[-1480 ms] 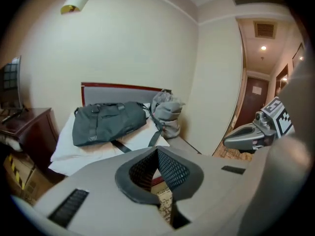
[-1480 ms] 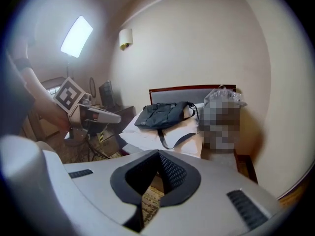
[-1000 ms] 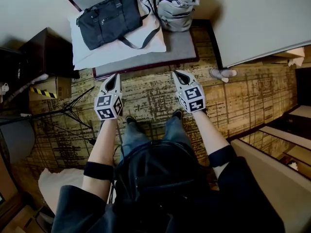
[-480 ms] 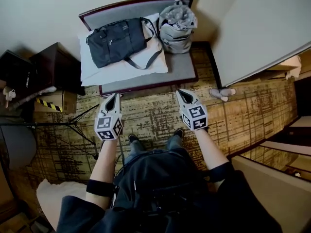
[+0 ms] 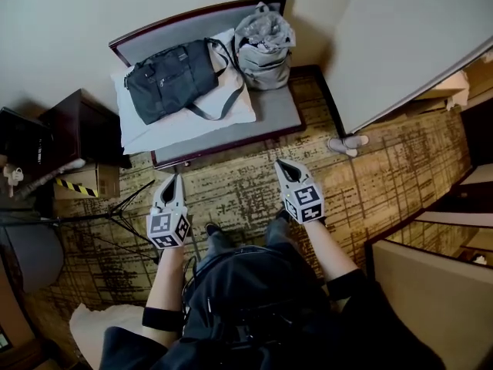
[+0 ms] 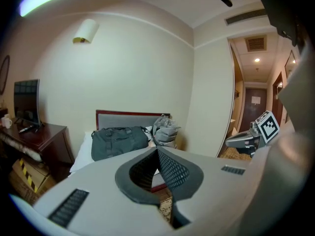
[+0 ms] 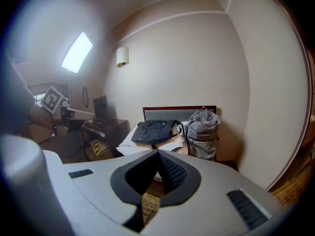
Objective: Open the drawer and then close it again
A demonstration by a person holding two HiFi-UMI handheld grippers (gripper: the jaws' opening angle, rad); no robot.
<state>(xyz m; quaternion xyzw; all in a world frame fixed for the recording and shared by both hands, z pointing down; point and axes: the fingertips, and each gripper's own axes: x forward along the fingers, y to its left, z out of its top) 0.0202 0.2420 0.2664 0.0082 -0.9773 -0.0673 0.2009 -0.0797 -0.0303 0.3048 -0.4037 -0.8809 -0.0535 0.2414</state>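
Before the reach: both grippers empty.
Left gripper [image 5: 172,180] and right gripper [image 5: 282,164] have fingers closed on nothing. No drawer shows; it is probably in the desk [image 5: 81,122] at left. Face it and open the fingers before the handle.

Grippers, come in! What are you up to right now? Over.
Left gripper shut, empty. Right gripper shut, empty. Both above carpet, touching nothing. No drawer in sight; dark cabinet off left. Bench with two bags ahead.

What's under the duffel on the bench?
A white pillow, showing around the duffel on all sides. The pillow lies on the grey bench. The middle of the pillow, and anything lying on it there, is covered by the duffel.
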